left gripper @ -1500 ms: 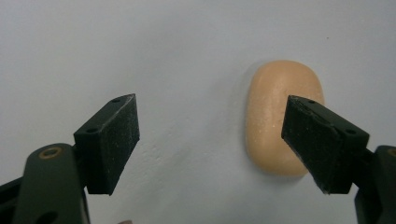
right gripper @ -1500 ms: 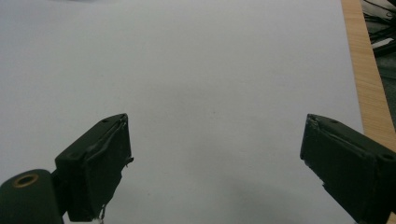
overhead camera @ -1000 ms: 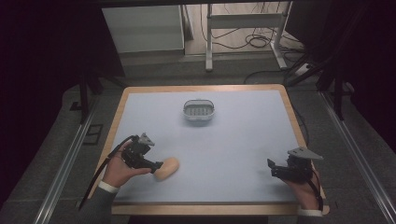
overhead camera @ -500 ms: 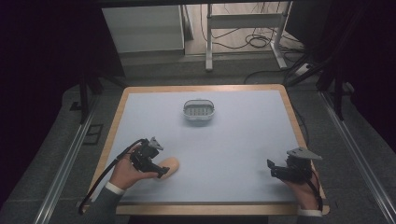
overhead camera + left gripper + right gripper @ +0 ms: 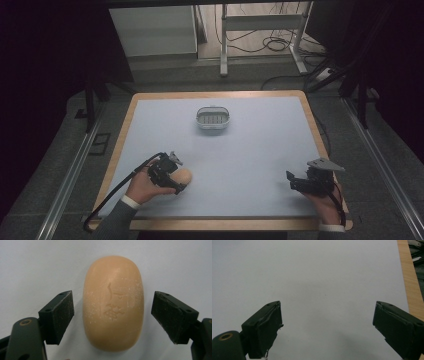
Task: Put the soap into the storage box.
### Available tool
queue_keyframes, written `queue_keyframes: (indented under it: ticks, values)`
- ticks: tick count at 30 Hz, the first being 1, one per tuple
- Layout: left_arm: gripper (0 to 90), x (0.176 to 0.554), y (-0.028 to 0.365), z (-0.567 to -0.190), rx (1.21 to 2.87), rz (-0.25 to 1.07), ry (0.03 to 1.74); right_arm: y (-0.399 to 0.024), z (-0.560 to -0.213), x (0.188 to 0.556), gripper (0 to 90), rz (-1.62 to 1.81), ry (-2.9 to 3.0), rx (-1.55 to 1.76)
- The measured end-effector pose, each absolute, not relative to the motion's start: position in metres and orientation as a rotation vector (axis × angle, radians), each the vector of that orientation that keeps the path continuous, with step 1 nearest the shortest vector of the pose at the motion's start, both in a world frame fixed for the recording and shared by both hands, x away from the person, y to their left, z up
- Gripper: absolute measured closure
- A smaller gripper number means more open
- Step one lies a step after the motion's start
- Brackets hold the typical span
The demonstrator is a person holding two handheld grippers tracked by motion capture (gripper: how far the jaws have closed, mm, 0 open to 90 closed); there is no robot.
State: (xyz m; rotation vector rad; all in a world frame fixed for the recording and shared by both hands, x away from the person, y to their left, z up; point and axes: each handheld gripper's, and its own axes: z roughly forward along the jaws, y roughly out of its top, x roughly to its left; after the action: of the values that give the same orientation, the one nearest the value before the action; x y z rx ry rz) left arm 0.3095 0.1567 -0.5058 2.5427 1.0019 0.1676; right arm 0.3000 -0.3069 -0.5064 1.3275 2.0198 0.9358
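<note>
The bar of soap (image 5: 113, 303), a peach oval with a stamped mark on top, lies flat on the pale blue mat (image 5: 250, 150) near the front left of the table (image 5: 127, 120). It sits right between the 2 jaws of the left gripper (image 5: 113, 317), which have just been opening and now stand wide, a gap of bare mat on each side, neither pad touching it. Nothing lies between pads and soap. Further back, near the middle, a small grey basket (image 5: 213, 119) stands well apart. At the front right the right gripper (image 5: 295, 182) rests low over bare mat with its jaws spread wide, holding nothing
</note>
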Motion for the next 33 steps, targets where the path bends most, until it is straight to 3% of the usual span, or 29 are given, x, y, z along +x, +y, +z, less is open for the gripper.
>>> queue_keyframes:
  ticks: [7,18,33]
  values:
    - [20.4,0.310,0.152,-0.514,2.555,0.171,1.019,-0.307,-0.507,0.300,8.5,0.933,2.022,1.328]
    - [31.7,0.310,0.152,-0.515,2.568,0.180,1.017,-0.307,-0.507,0.300,8.5,0.929,2.021,1.327]
    - [32.8,0.310,0.161,-0.505,2.546,0.185,1.004,-0.309,-0.507,0.300,8.5,0.924,2.015,1.335]
